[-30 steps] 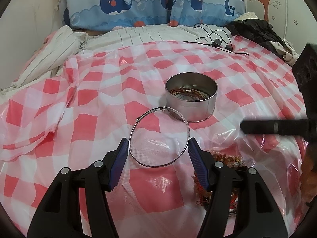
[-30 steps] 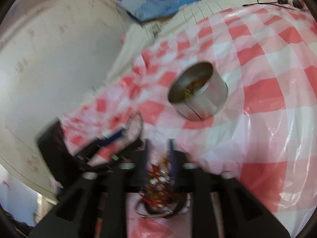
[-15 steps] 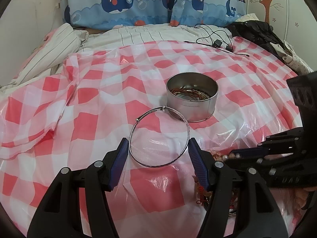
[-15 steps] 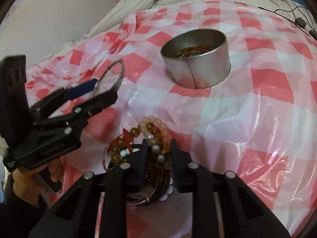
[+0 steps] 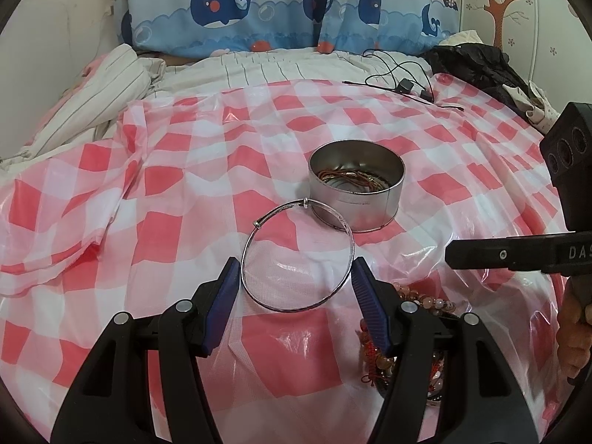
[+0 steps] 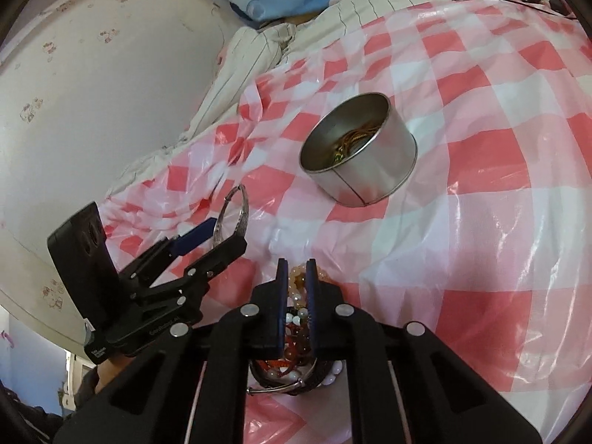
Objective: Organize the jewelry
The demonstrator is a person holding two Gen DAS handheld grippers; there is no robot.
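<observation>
My left gripper (image 5: 296, 288) is shut on a thin silver bangle (image 5: 296, 255), holding it by its sides above the checked cloth; it also shows in the right wrist view (image 6: 236, 214). A round metal tin (image 5: 357, 199) with several bangles inside stands just beyond it, also seen in the right wrist view (image 6: 360, 148). My right gripper (image 6: 296, 277) has its fingers nearly together over a pile of beaded bracelets (image 6: 296, 333); whether it grips any is unclear. The pile also shows at the lower right of the left wrist view (image 5: 410, 318).
A red-and-white checked plastic cloth (image 5: 185, 185) covers the bed. Striped bedding (image 5: 92, 92) lies at the left, black cables (image 5: 399, 81) at the back, dark clothing (image 5: 477, 63) at the back right. A whale-print curtain (image 5: 259, 7) hangs behind.
My right gripper has swung from side to side over the bead pile and its fingers have closed further. My left gripper holds the bangle in the same place.
</observation>
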